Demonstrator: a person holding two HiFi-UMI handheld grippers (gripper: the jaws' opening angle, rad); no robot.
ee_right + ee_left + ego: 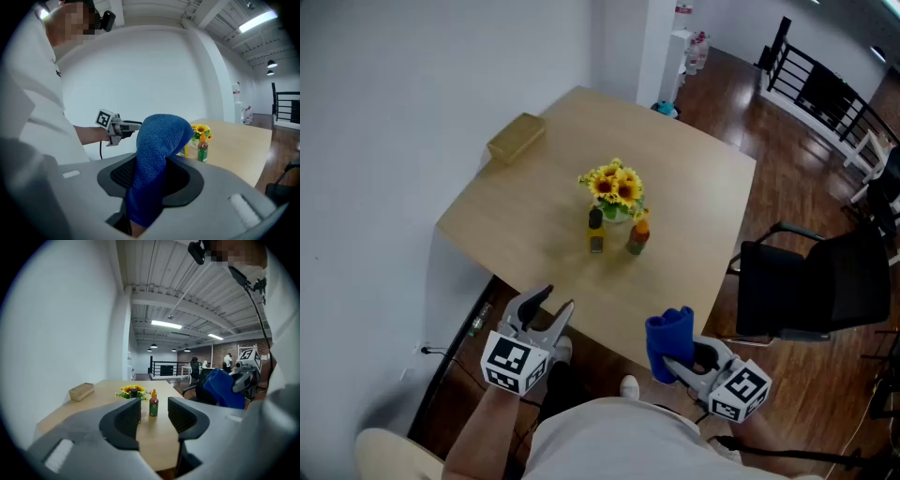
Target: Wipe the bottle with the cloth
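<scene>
The orange-capped bottle [637,234] stands upright near the middle of the table [534,216], just beside a dark-capped bottle [596,231] and on my side of the sunflowers [616,187]; a box [517,137] lies well apart from them, at the far left edge. The blue cloth [157,154] is clamped between the jaws of my right gripper [680,364] and sticks up out of them, off the near edge of the table and apart from both bottles. My left gripper [153,409] has its jaws apart with nothing held between them, and it points toward the bottles from off the near edge.
</scene>
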